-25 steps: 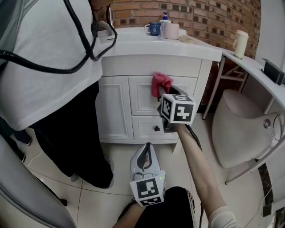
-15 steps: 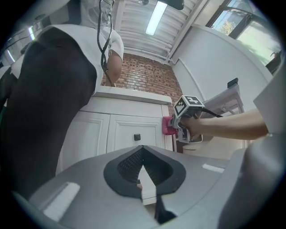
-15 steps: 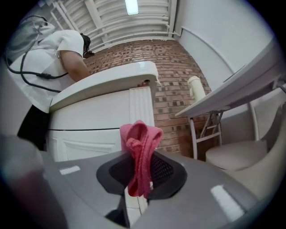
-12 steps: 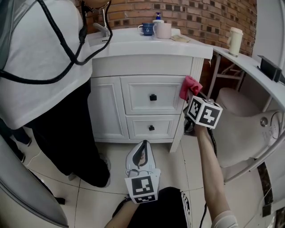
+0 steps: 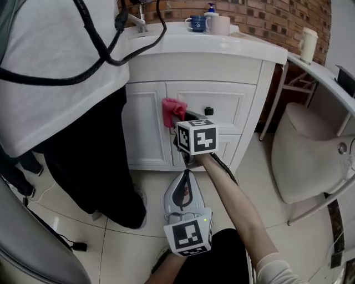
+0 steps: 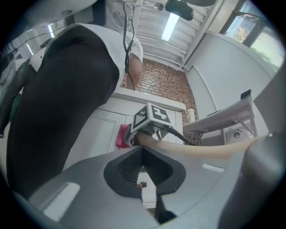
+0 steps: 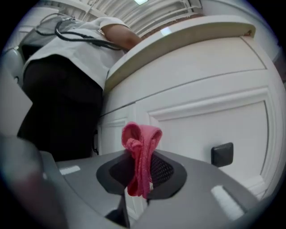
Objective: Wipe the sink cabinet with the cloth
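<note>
**One cloth, clamped at the cabinet front**

One person [image 5: 61, 83] in a white top and dark trousers fills the head view from 9 to 11 o'clock, just beside the one white sink cabinet [image 5: 194, 69] at 12 o'clock. One pale seat [image 5: 310, 150] sits at 3 o'clock.

Two grippers show. The right gripper [image 5: 180, 119], near centre, is clenched on the one pink cloth [image 5: 172, 110]. It holds the cloth where the door panel [image 5: 145, 130] meets the upper drawer [image 5: 233, 108]; whether cloth and panel touch cannot be told. In the right gripper view, one black knob [image 7: 222, 154] lies at 3 o'clock of the bunched cloth.

The left gripper [image 5: 185, 176] hangs at 6 o'clock over the floor tiles [image 5: 127, 244], jaws together on nothing.

The countertop [image 5: 244, 47] carries two cups, one blue mug [image 5: 194, 23] and one pale cup [image 5: 221, 24], plus one pump bottle [image 5: 209, 9].
</note>
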A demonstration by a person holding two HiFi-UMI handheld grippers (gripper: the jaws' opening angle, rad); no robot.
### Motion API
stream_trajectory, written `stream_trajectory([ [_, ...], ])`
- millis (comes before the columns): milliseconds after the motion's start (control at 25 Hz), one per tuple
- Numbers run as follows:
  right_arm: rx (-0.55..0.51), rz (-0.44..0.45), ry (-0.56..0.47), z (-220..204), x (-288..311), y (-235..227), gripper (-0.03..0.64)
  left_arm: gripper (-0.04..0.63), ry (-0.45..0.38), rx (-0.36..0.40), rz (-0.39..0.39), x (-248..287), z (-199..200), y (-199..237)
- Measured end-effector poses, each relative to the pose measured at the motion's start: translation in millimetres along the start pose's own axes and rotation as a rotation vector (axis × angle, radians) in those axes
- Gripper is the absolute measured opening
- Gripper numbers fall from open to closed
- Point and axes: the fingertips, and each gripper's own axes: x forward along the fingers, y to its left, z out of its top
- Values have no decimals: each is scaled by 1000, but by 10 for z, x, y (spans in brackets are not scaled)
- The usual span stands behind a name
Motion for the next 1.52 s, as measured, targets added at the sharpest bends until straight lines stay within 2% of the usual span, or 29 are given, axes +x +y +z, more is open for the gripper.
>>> stream_trajectory([
  [120, -39, -46, 16, -61, -14, -113, 62, 15, 19, 3, -24, 29, -34, -33],
  [240, -18, -104, 3, -63, -190, -434, 61, 15, 35, 2, -27, 55, -90, -27],
  [480, -55, -192, -19, -65, -709, -940, 61, 15, 52, 70, -38, 68, -179, -112],
  [760, 3, -388, -9, -115, -1165, -1853, 62, 15, 92, 126, -51, 84, -270, -178],
  [920, -22, -428, -14, -99, -1378, -2063, 63, 15, 104, 146, -49, 103, -281, -179],
  [1160, 56, -579, -20, -193, -1770, -2470, 61, 15, 89, 131, -43, 78, -215, -193],
  [1240, 61, -525, -61, -134, -1768, -2243, 61, 15, 82, 98, -39, 65, -178, -173],
  [1400, 90, -238, -129, -60, -1354, -1237, 61, 15, -14, 45, -31, -10, 34, -137],
  [1520, 89, -71, -85, -304, -817, -560, 61, 15, -66, -7, -1, -103, 186, -41],
])
